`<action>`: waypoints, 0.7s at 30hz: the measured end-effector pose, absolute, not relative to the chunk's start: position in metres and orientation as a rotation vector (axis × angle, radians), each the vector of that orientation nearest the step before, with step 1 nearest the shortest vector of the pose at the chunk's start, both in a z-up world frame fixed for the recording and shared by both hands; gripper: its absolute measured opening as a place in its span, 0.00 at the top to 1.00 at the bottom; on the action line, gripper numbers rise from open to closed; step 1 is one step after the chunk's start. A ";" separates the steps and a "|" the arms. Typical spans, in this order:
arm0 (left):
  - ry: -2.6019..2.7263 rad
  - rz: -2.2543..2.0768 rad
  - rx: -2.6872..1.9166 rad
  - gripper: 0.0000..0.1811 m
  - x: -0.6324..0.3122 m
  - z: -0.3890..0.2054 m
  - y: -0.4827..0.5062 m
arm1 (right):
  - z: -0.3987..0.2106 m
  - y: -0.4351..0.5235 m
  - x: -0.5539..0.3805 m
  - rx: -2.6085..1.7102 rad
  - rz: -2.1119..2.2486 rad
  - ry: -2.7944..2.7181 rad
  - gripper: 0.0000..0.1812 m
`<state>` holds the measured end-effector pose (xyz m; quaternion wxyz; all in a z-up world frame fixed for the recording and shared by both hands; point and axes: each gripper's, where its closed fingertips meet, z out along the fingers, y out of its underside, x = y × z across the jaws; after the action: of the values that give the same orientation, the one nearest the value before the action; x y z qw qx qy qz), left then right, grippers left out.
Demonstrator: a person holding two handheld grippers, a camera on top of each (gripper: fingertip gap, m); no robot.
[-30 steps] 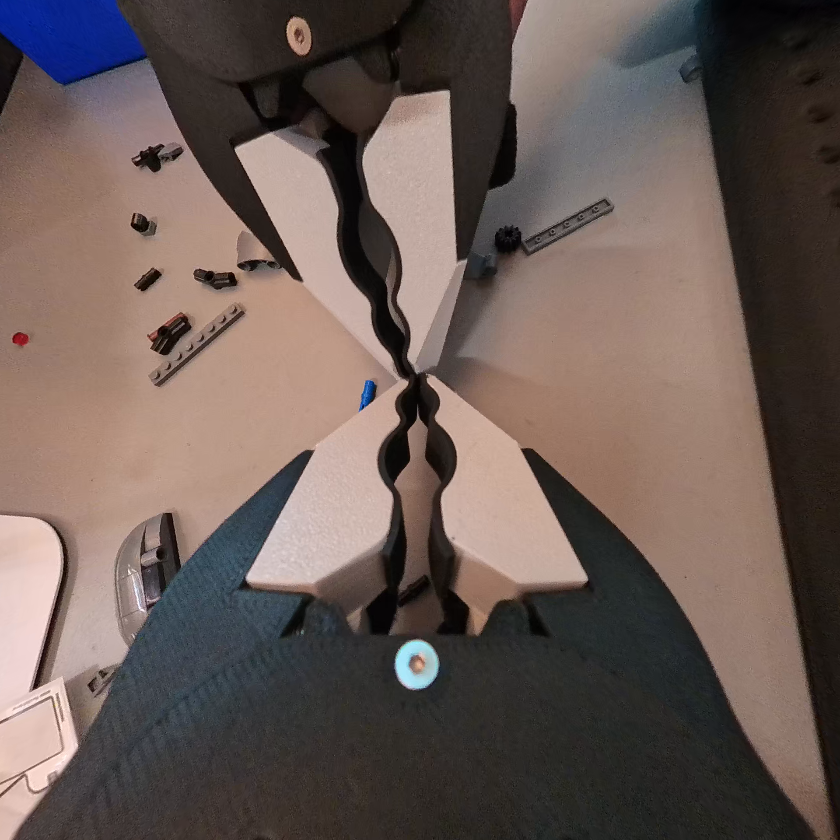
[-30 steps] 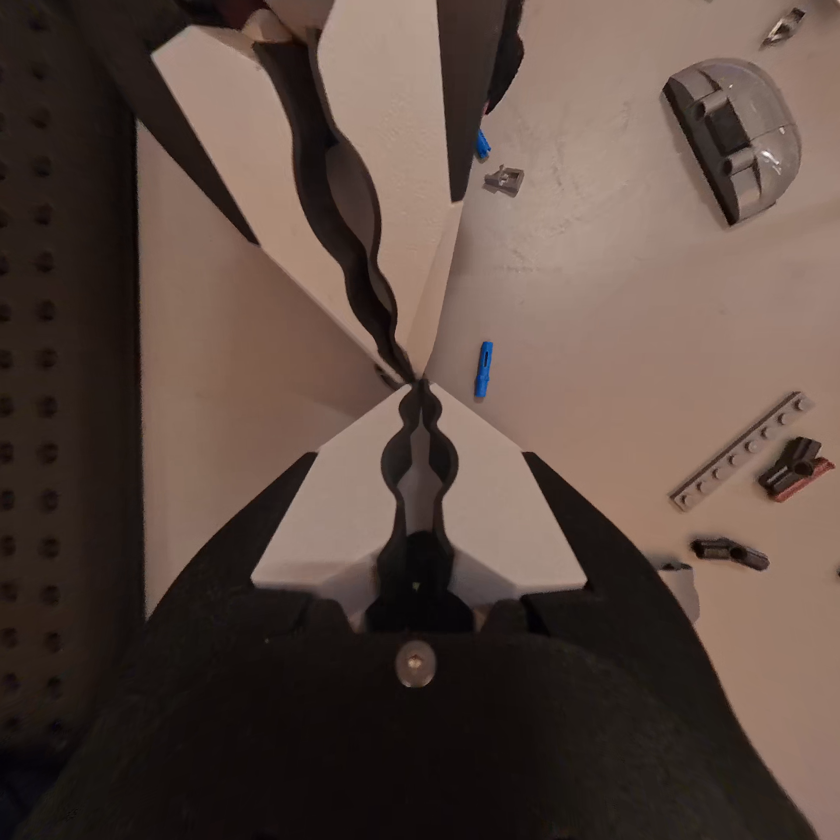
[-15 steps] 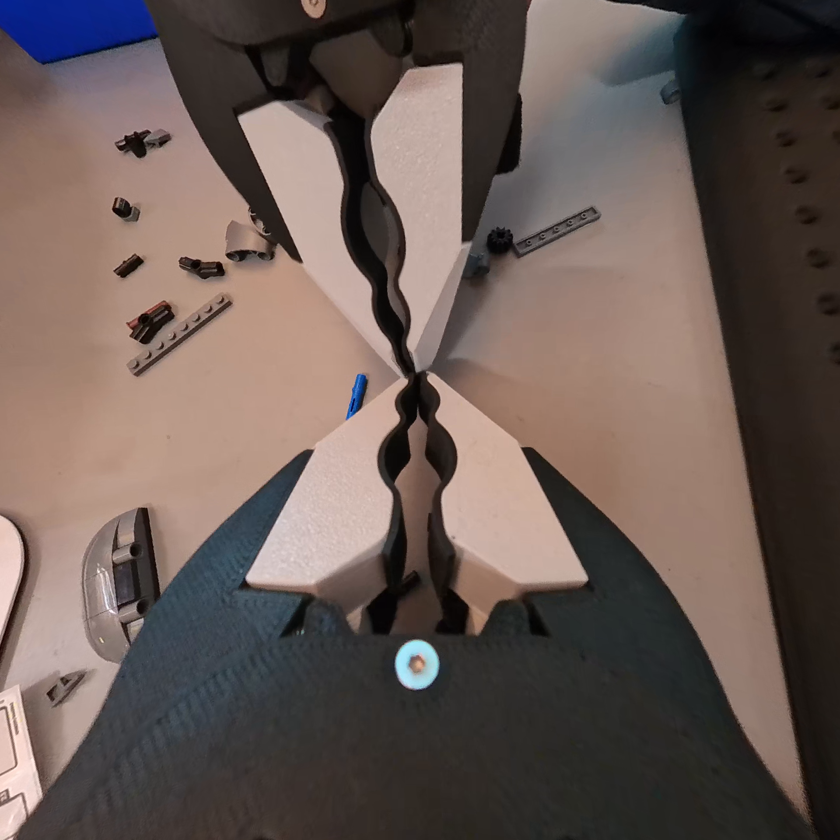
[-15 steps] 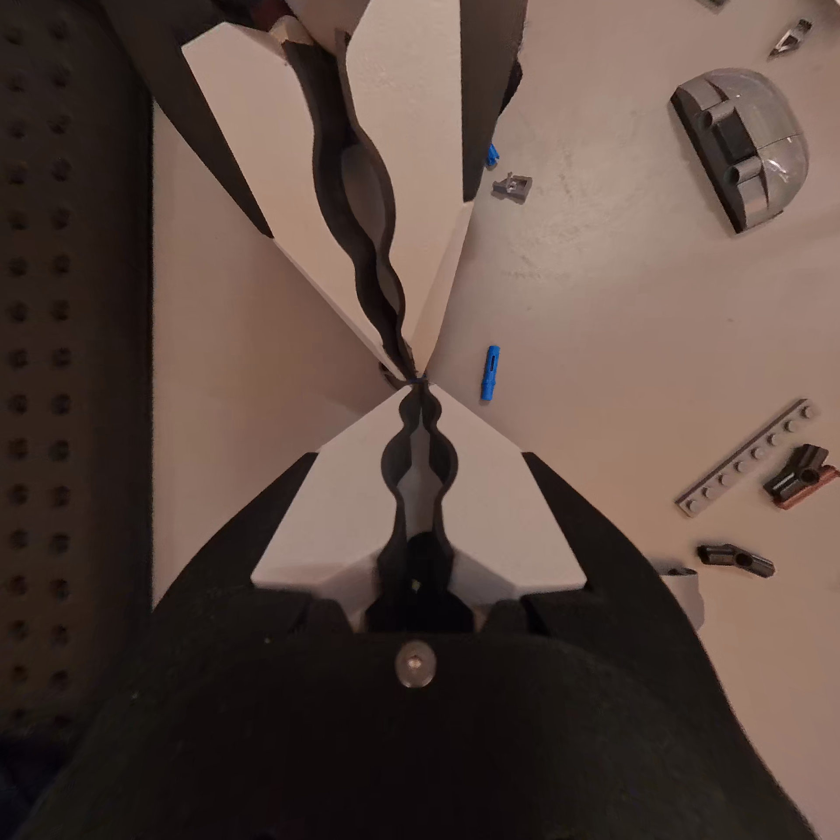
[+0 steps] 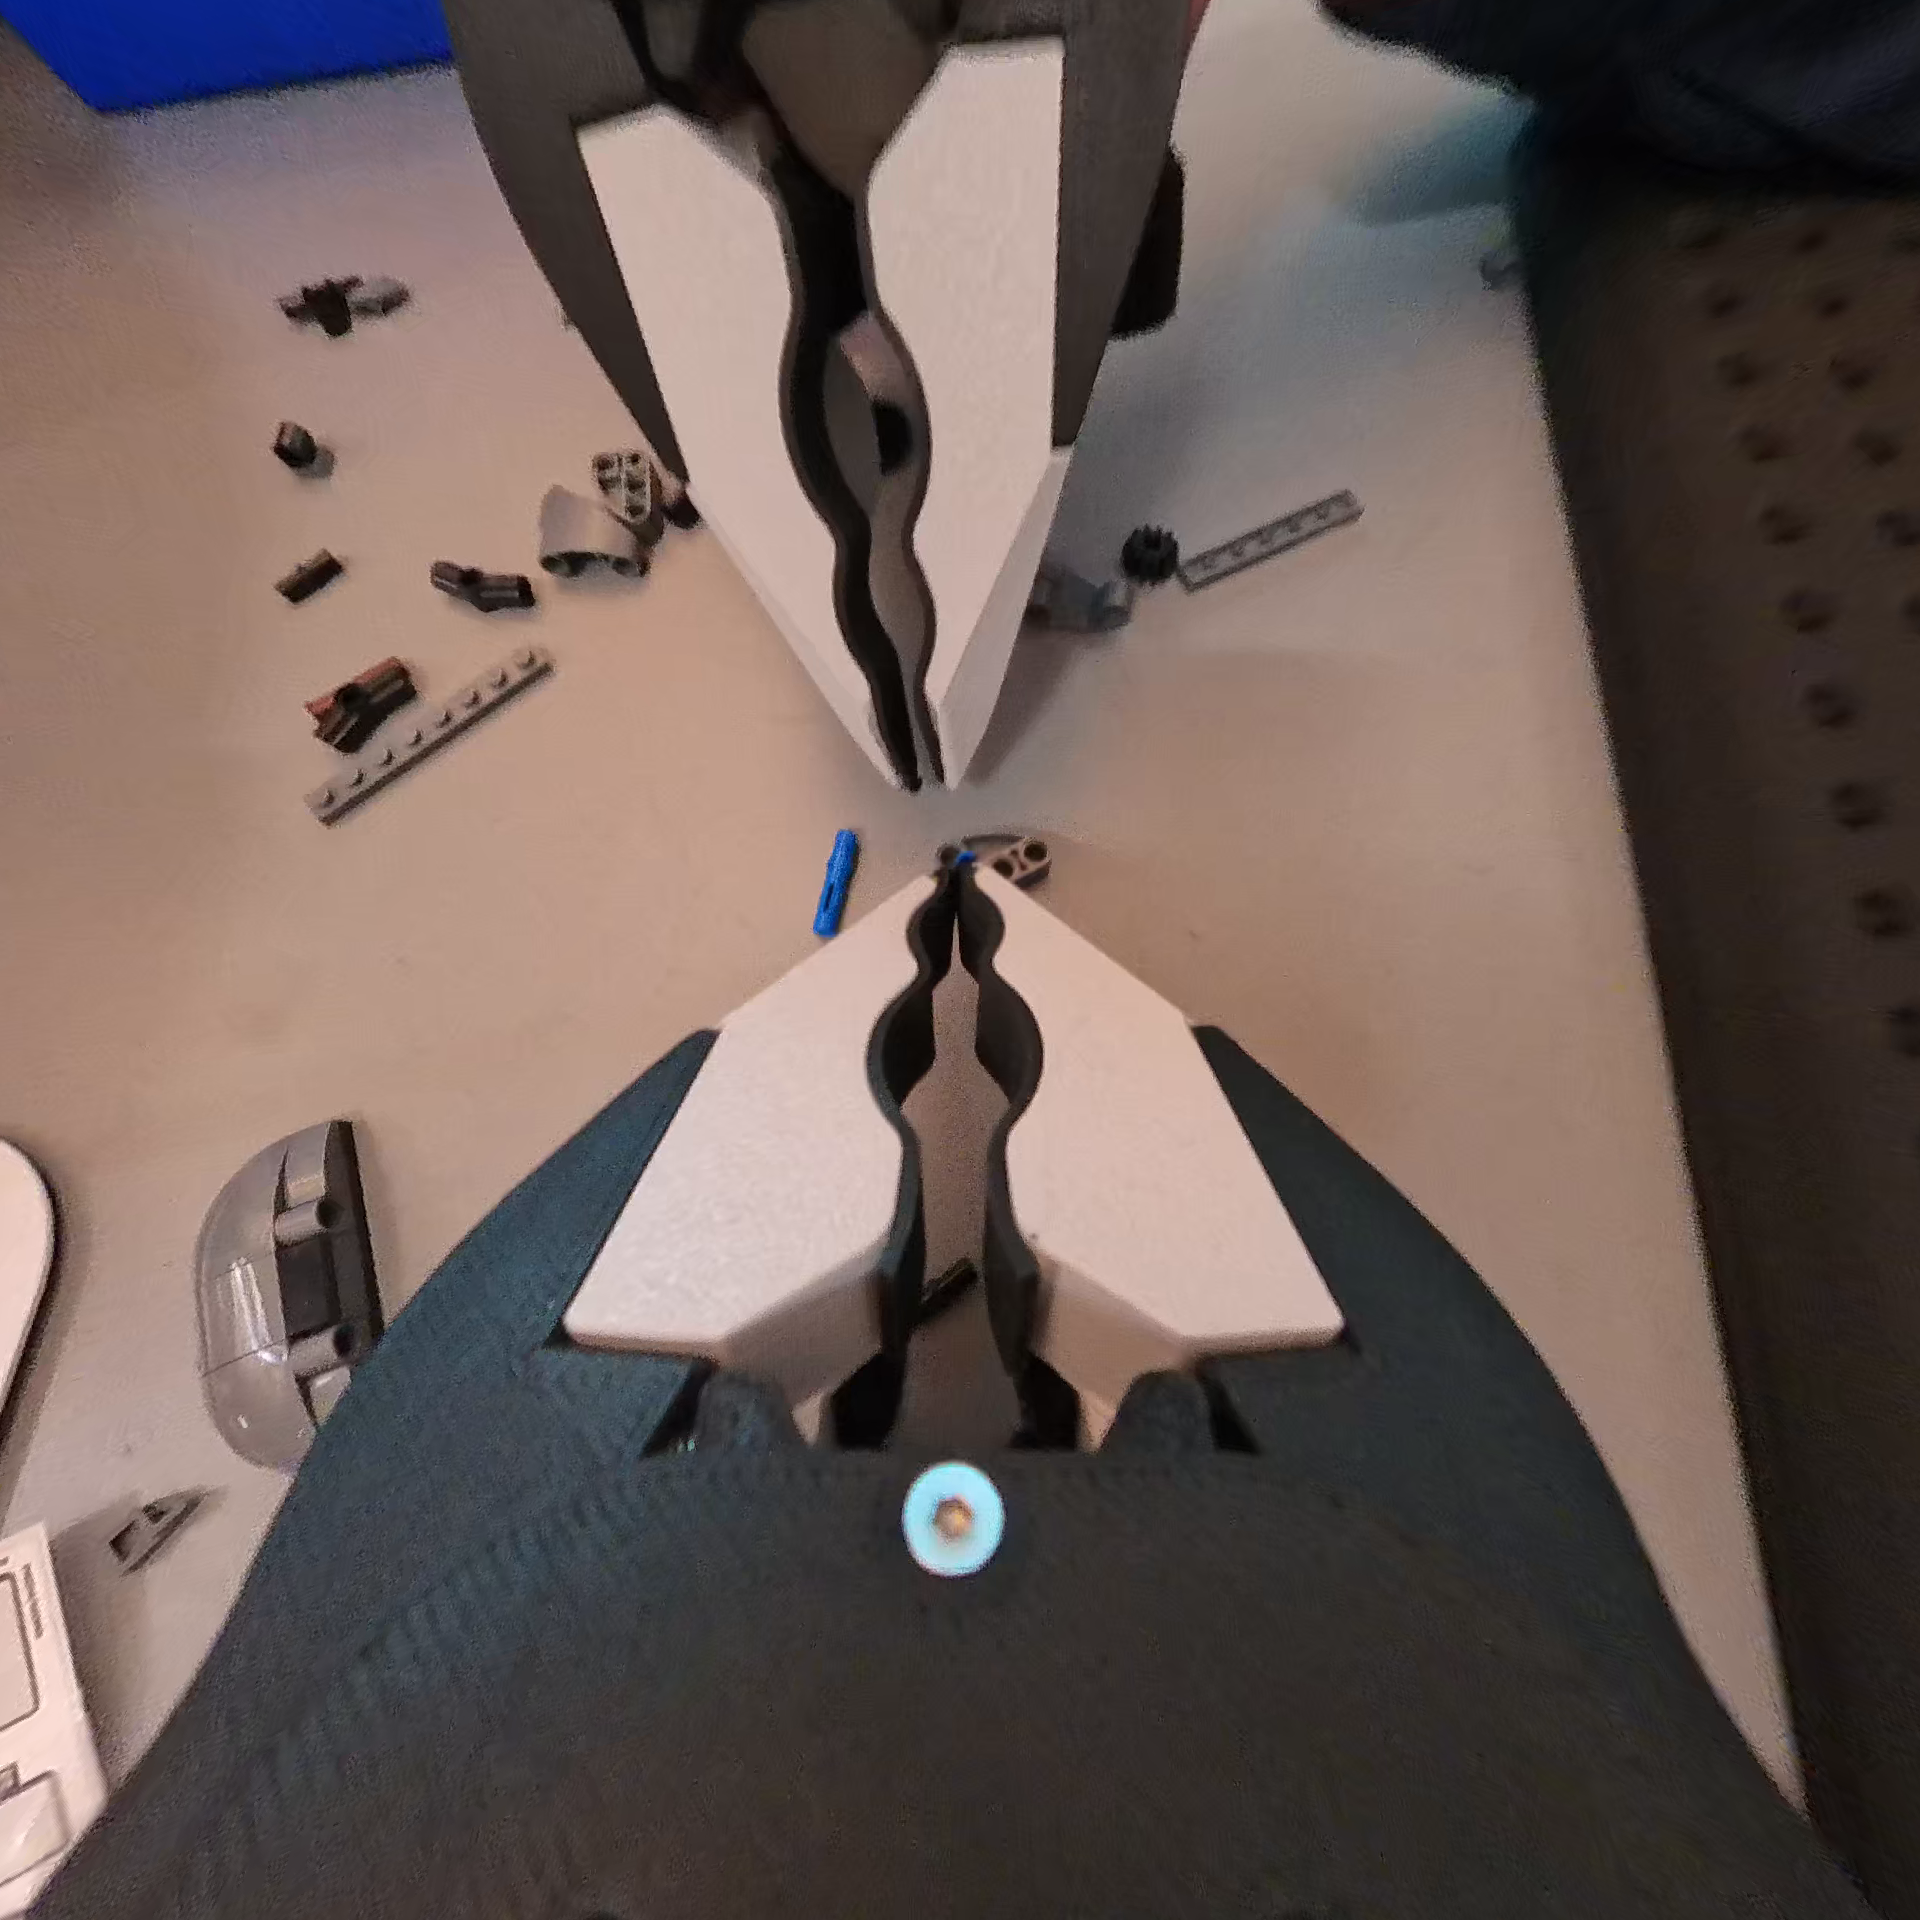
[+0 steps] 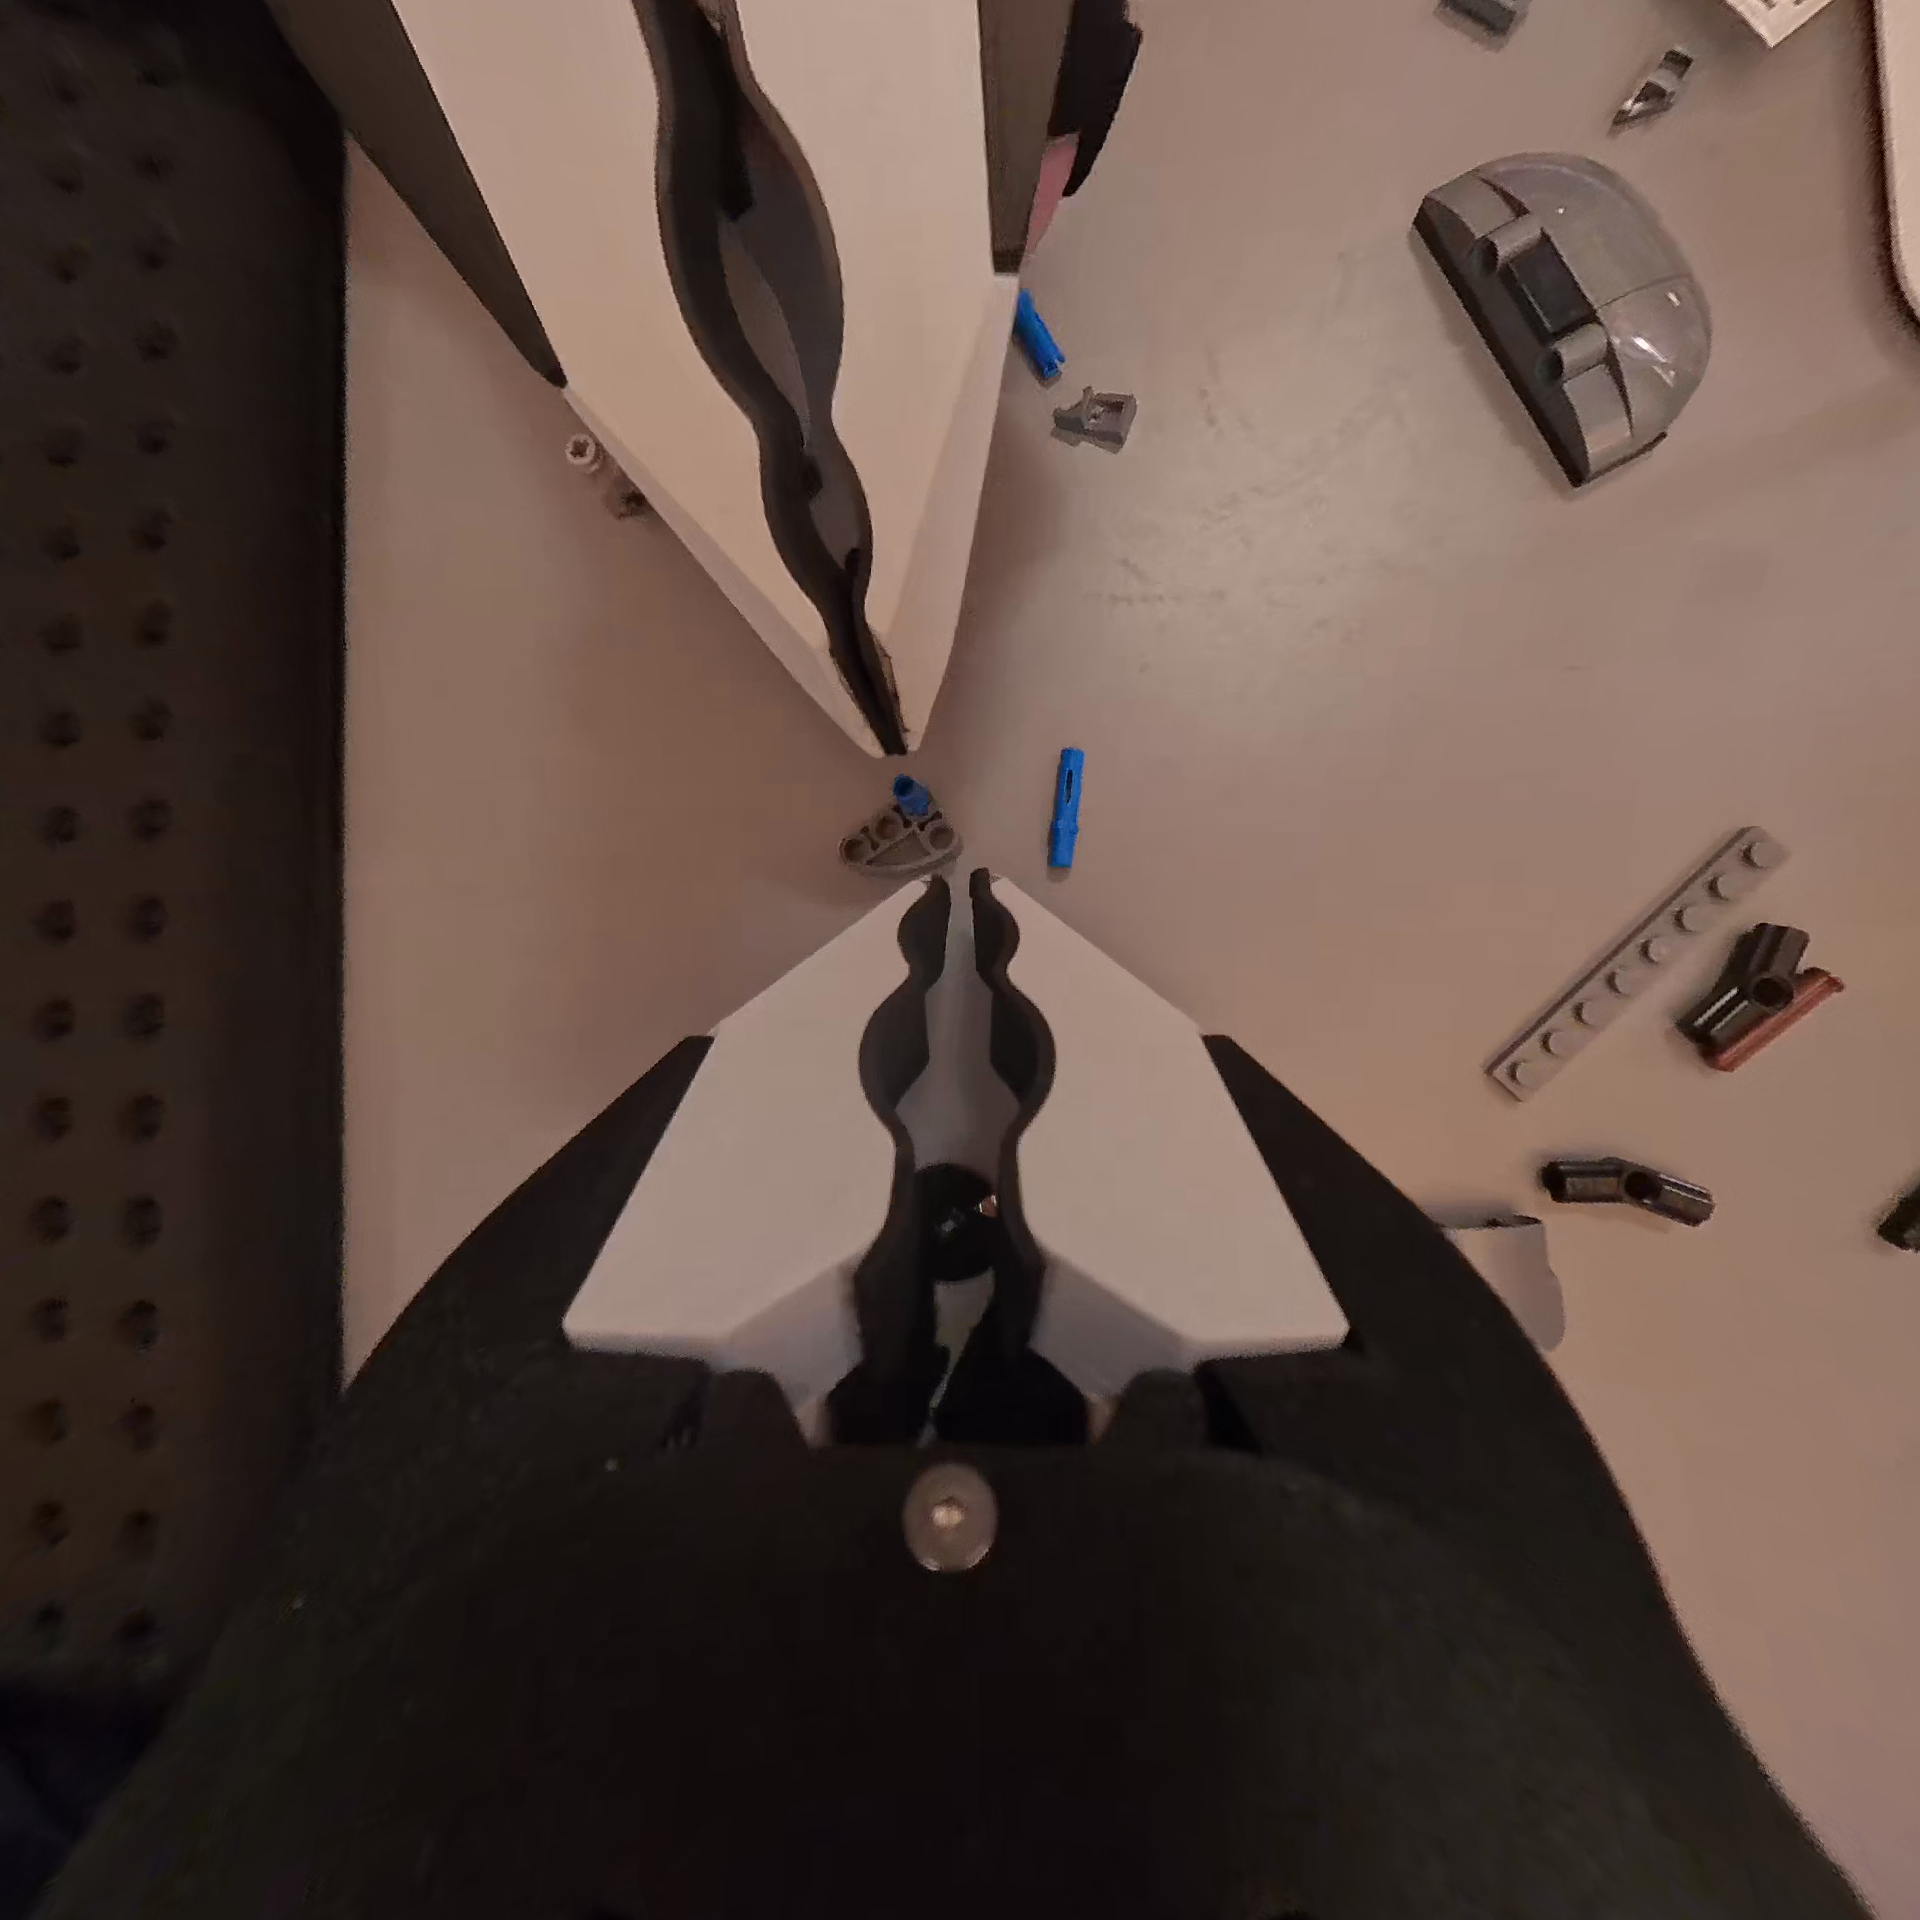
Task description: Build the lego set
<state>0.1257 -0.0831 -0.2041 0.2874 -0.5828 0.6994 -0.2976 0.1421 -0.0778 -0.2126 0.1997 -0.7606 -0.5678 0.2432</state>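
Note:
My left gripper [image 5: 954, 881] is shut on the end of a short blue pin [image 5: 966, 858]. A small grey beam with holes [image 5: 1008, 854] sits on that pin, just past the fingertips. In the right wrist view the beam [image 6: 894, 840] faces the camera, the pin [image 6: 911, 796] pokes through it, and the left gripper [image 6: 896, 746] is behind. My right gripper [image 6: 961, 881] is open by a narrow gap and empty, a short way from the beam. It also shows at the top of the left wrist view [image 5: 925, 777]. A loose blue pin [image 6: 1065, 808] lies beside them.
On the table are two long grey plates [image 5: 431, 732] [image 5: 1273, 540], a black gear [image 5: 1148, 545], a grey domed canopy piece [image 6: 1558, 312], another blue pin [image 6: 1037, 338] and small black connectors [image 6: 1626, 1190]. A dark studded mat [image 6: 156, 831] borders one side. A paper booklet [image 5: 31, 1714] lies at the near left. Only a small space, under 4 cm, lies between the two pairs of fingers.
The two grippers' tips were pressed together; now they are apart. The right gripper has opened slightly and drawn back, which uncovers the grey beam on the blue pin at the left gripper's tips.

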 end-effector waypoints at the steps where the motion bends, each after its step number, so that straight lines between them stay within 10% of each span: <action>1: 1.889 -0.764 -1.561 1.00 0.124 -0.208 -0.082 | -0.213 -0.079 0.143 -2.128 0.680 -1.593 0.98; 21: 1.828 -0.512 -1.310 0.99 0.141 -0.186 -0.080 | -0.210 -0.088 0.136 -2.153 0.832 -1.554 0.86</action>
<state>0.1409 -0.0798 -0.1862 0.4056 -0.5192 0.7243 -0.2031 0.1360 -0.0880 -0.2105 0.1787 -0.7613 -0.5495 0.2942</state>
